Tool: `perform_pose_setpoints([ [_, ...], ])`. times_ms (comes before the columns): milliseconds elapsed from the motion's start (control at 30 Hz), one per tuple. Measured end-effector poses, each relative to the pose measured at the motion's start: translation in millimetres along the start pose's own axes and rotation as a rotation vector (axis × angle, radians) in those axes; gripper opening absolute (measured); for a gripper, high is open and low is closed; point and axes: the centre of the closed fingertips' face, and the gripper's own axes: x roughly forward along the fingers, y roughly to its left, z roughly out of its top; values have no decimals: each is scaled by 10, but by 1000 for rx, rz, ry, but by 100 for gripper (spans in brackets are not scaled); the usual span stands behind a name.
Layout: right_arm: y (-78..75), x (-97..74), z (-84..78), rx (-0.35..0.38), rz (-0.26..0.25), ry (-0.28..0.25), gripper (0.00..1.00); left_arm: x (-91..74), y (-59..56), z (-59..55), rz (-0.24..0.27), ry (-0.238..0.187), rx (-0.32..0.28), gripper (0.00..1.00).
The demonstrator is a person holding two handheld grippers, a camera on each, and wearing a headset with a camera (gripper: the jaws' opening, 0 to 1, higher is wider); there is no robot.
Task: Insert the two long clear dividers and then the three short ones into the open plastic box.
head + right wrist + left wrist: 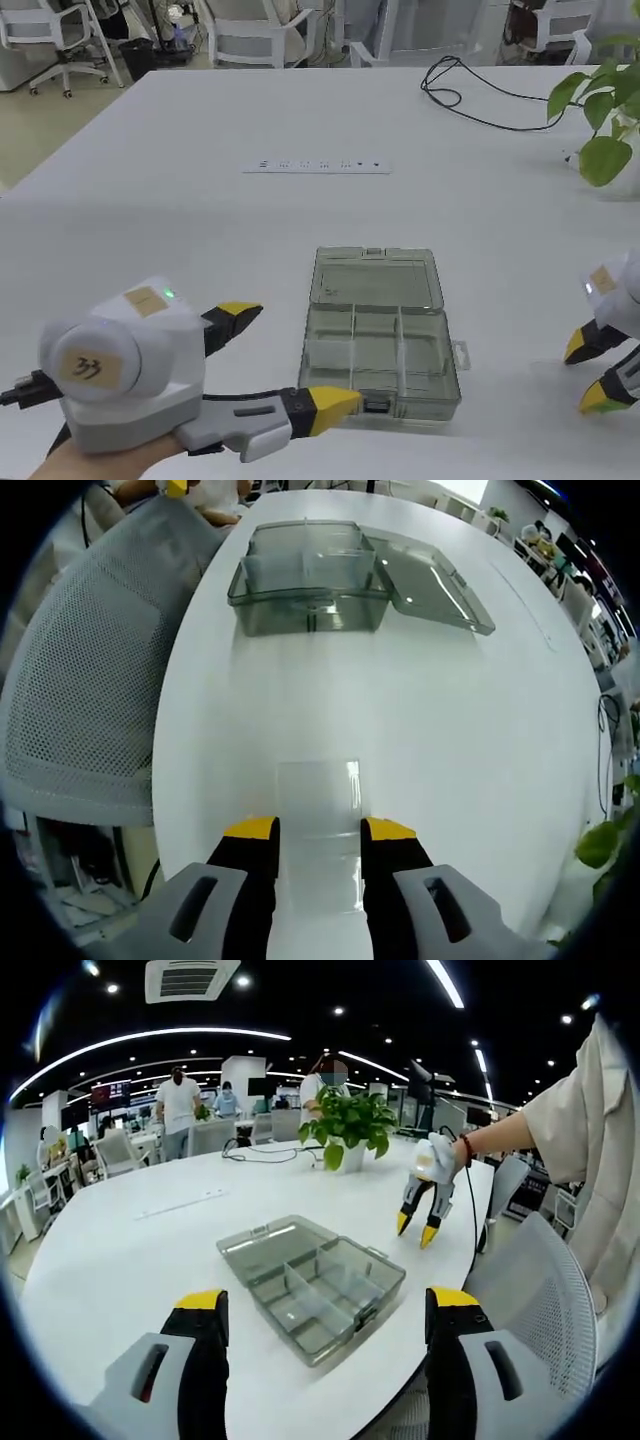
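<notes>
A wide white tabletop (180,220) stretches ahead of the left jaws. A white power strip (317,166) lies well beyond their tips, and a black cable (470,95) loops farther off to the right. A leafy potted plant (345,1125) stands at the far side, almost straight ahead of the left jaws. Beyond the far edge, white office chairs (60,35) sit on a pale floor (40,130), and people (180,1100) stand among desks. The ceiling (330,990) is dark, crossed by bright strip lights (445,982) and small spots, with a square air vent (190,978). Left of the right jaws, a grey mesh chair (90,690) stands just beside the tabletop's edge.
</notes>
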Motion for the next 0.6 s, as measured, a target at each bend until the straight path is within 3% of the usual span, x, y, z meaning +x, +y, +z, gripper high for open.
perform_pose_setpoints([
  [333,-9,-6,13,34,-28,-13,32,-43,5,-25,1,13,6,81],
  [467,-35,-91,120,38,-68,-50,32,-52,-1,-24,-3,14,7,80],
  [600,-134,-179,166,20,-116,-49,32,-46,-6,-22,-6,17,10,79],
])
